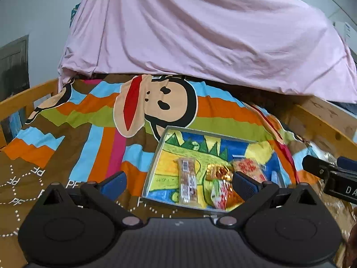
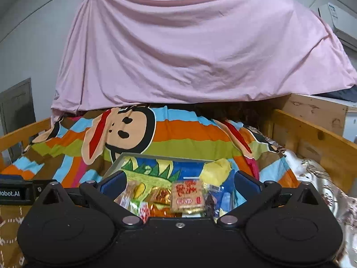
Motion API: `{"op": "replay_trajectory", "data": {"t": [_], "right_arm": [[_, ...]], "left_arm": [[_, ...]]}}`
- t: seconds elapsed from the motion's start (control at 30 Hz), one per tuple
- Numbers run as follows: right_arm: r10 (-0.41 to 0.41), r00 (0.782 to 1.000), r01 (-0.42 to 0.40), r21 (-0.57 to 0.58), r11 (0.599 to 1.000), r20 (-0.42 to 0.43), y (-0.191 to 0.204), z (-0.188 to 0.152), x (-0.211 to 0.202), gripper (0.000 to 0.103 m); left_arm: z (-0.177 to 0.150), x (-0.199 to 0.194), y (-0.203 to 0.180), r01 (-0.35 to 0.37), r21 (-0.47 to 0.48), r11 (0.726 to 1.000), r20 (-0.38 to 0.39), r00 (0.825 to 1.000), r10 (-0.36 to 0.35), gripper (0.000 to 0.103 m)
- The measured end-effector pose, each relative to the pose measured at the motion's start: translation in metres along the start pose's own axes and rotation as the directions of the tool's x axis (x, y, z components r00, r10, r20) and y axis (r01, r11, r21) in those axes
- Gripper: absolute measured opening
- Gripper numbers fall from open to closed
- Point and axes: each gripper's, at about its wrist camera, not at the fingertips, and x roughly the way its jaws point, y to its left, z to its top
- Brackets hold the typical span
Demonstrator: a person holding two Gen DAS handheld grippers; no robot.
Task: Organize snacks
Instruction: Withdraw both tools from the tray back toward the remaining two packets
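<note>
A shallow grey tray [image 1: 156, 154] with a bright cartoon lining lies on the striped monkey blanket. Inside it rest a long clear-wrapped bar [image 1: 187, 183], a gold packet [image 1: 217, 171], a red-printed square packet [image 1: 247, 166] and a green-and-red packet [image 1: 219, 197]. My left gripper [image 1: 179, 184] hovers above the tray's near edge, open wide, nothing between its blue pads. My right gripper [image 2: 179, 183] is also open and empty over the same tray [image 2: 133, 156]; the square packet [image 2: 187, 194] and gold packet [image 2: 161, 194] lie below it. Each gripper shows at the other view's edge.
A pink sheet [image 2: 189, 51] hangs over the far half of the bed. Wooden rails [image 2: 312, 138] [image 1: 29, 96] run along both sides. The monkey-print blanket [image 1: 100, 120] covers the mattress, with floral fabric [image 2: 323, 178] at the right. An air conditioner [image 2: 339, 22] sits high on the right wall.
</note>
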Motion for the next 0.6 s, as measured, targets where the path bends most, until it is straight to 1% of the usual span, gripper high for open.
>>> {"op": "replay_trajectory", "data": {"t": [0.17,0.23,0.33,0.4,0.47,0.53,0.6], "right_arm": [[0.0,1.0,0.0,-0.033,0.999,-0.02,0.003,-0.021,-0.028,0.102],[0.004,1.0,-0.005,-0.027,1.0,-0.025,0.002,-0.03,-0.04,0.102],[0.006,1.0,-0.006,-0.004,1.0,-0.022,-0.002,-0.045,-0.056,0.102],[-0.009,1.0,0.01,0.031,0.999,-0.02,-0.005,-0.057,-0.067,0.102],[-0.019,0.999,0.021,0.064,0.998,-0.036,-0.007,-0.067,-0.074,0.102],[-0.02,0.998,0.025,0.087,0.996,-0.061,-0.008,-0.078,-0.079,0.102],[-0.014,0.994,0.025,0.101,0.995,-0.104,-0.007,-0.088,-0.08,0.102]], "left_arm": [[-0.024,-0.024,0.005,0.01,-0.001,1.0,0.017,1.0,-0.01,0.103],[-0.035,-0.035,0.007,0.02,0.008,1.0,0.04,0.999,-0.02,0.103],[-0.048,-0.048,0.007,0.008,0.023,1.0,0.06,0.998,-0.009,0.103],[-0.056,-0.056,0.01,0.005,0.005,1.0,0.075,0.997,-0.005,0.103],[-0.065,-0.062,0.014,0.011,-0.028,1.0,0.081,0.997,-0.008,0.103],[-0.074,-0.067,0.021,0.009,-0.058,0.998,0.079,0.997,-0.004,0.103],[-0.082,-0.067,0.026,-0.002,-0.074,0.997,0.064,0.998,0.007,0.103]]}}
